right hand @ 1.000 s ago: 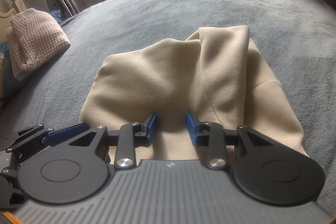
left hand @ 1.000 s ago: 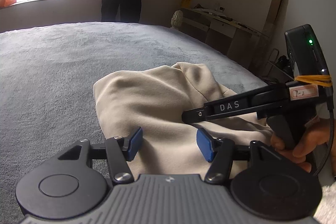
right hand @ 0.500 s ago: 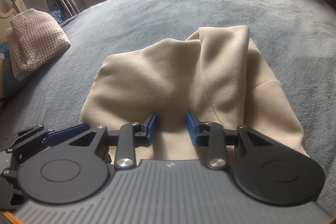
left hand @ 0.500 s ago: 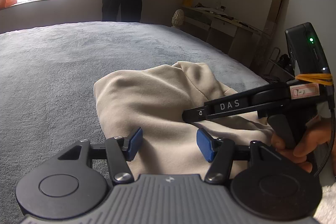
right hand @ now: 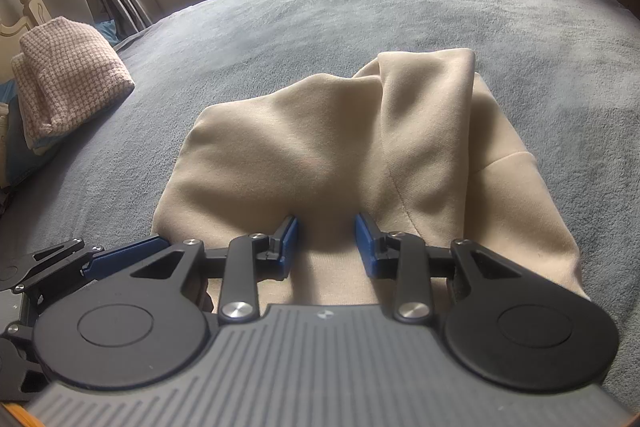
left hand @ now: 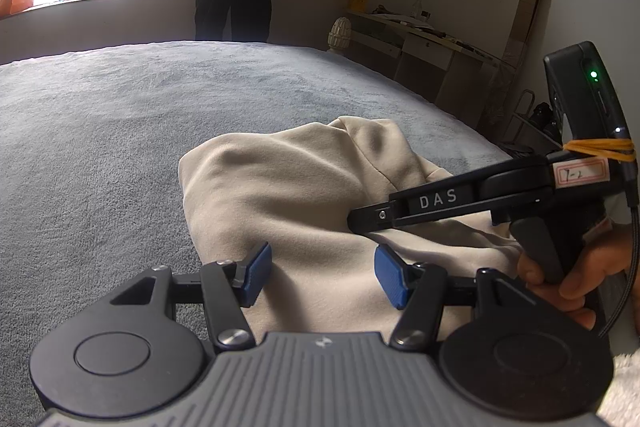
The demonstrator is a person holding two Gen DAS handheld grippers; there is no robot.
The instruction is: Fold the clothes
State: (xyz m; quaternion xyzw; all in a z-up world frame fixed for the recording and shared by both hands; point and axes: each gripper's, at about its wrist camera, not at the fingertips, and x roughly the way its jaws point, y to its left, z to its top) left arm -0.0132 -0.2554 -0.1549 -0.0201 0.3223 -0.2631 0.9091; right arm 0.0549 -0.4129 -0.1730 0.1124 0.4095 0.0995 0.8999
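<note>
- Left hand-held gripper (left hand: 322, 273) stood released, jaws apart over the beige garment (left hand: 304, 195).
- Right hand-held gripper (right hand: 326, 241) stood narrower, also ungripped.
- Grey bed (right hand: 360, 7) lay open beyond the garment's edges.

The letters "DAS" stand in pale capitals on the side of the right gripper's (left hand: 362, 223) black finger, seen in the left wrist view. Behind them, on the same gripper's body, a small white label (left hand: 581, 173) with a red border carries handwriting — it looks like "7-2", though the strokes are too faint to be sure.
</note>
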